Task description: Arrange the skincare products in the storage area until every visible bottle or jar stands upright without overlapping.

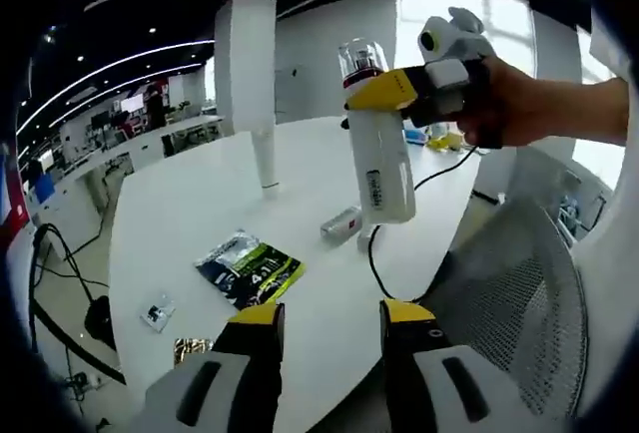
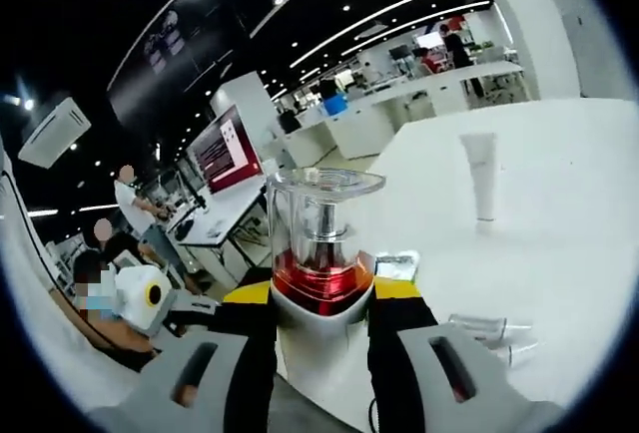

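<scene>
The right claw (image 1: 384, 94) pinches the tall white pump bottle with a clear cap (image 1: 379, 159) up over the white tabletop (image 1: 190, 223), the left claw (image 1: 329, 318) is spread, and it probably needs standing down next.

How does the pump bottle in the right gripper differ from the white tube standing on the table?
The pump bottle is held off the table in the right gripper; the white tube stands free on the table. The bottle has a clear cap with a red band; the tube looks plain white. Both are upright.
</scene>
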A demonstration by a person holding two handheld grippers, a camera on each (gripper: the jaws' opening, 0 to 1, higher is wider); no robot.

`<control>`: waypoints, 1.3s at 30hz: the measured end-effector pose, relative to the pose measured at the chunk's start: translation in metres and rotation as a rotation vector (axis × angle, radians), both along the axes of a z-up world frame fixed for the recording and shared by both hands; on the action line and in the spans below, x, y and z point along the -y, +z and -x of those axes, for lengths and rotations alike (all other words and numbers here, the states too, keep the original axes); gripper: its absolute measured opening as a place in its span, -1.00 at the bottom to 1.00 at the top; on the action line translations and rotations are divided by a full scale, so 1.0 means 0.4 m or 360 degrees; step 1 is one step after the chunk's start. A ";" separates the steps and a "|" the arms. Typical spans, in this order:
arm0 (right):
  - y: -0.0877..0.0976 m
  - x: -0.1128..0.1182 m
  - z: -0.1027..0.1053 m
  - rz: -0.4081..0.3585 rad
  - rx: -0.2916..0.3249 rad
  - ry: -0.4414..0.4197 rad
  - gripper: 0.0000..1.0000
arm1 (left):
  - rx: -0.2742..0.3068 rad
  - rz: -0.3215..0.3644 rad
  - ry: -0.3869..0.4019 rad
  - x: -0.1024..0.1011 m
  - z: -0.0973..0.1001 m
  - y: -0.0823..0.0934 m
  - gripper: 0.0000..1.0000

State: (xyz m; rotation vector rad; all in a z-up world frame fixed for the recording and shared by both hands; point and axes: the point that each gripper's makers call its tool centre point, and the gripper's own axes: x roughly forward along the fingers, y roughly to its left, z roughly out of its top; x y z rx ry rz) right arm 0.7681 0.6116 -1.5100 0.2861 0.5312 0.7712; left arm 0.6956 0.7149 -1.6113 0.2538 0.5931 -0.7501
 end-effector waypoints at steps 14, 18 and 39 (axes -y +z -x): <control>-0.015 0.036 -0.022 0.0081 0.0023 -0.0013 -0.37 | 0.0085 -0.0312 -0.0168 -0.033 0.017 -0.100 -0.46; -0.018 0.045 -0.042 0.0084 0.0028 -0.0038 -0.37 | -0.0158 -0.0342 -0.0047 -0.077 0.028 -0.157 -0.42; 0.015 0.097 -0.232 0.0262 0.0083 -0.0082 -0.37 | -0.0303 -0.0315 -0.0045 -0.077 0.051 -0.183 -0.26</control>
